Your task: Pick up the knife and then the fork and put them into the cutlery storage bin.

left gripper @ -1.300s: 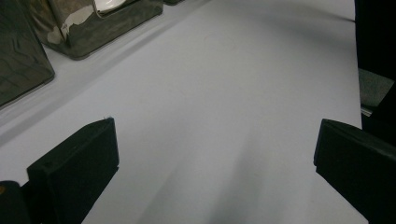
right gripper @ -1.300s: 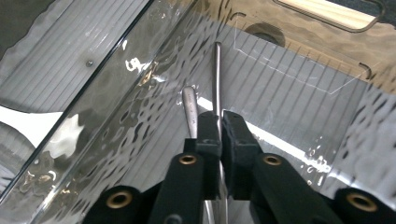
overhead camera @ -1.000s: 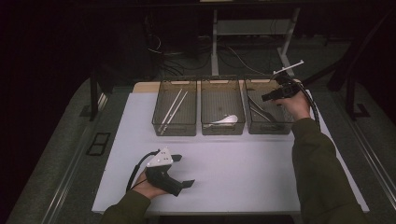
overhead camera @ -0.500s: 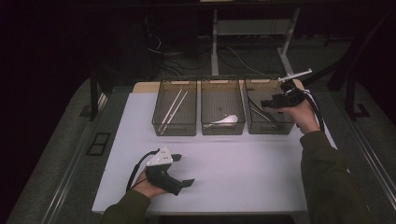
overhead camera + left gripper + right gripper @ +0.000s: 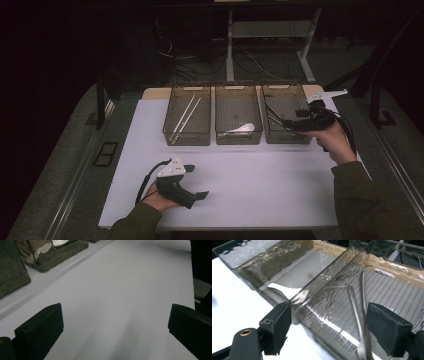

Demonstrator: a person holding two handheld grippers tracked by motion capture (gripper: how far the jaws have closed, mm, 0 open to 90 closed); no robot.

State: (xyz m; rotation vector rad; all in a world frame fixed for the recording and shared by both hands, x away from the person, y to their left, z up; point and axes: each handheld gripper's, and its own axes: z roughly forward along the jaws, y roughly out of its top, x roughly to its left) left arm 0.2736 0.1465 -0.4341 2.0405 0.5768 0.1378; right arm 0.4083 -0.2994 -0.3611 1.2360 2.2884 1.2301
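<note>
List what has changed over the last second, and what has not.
The right gripper has moved nearer the person and down, from above the far right corner of the right-hand bin to its front part, jaws open over the metal utensils, holding nothing. The left gripper stays resting on the white table, open and empty. The chopsticks and the white spoon lie unmoved.

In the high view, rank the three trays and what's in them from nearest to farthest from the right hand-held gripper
From the right hand-held gripper:
1. Right tray with the metal utensils, right at its jaws.
2. Middle tray with the white spoon, next to the left.
3. Left tray with the chopsticks, farthest left.
</note>
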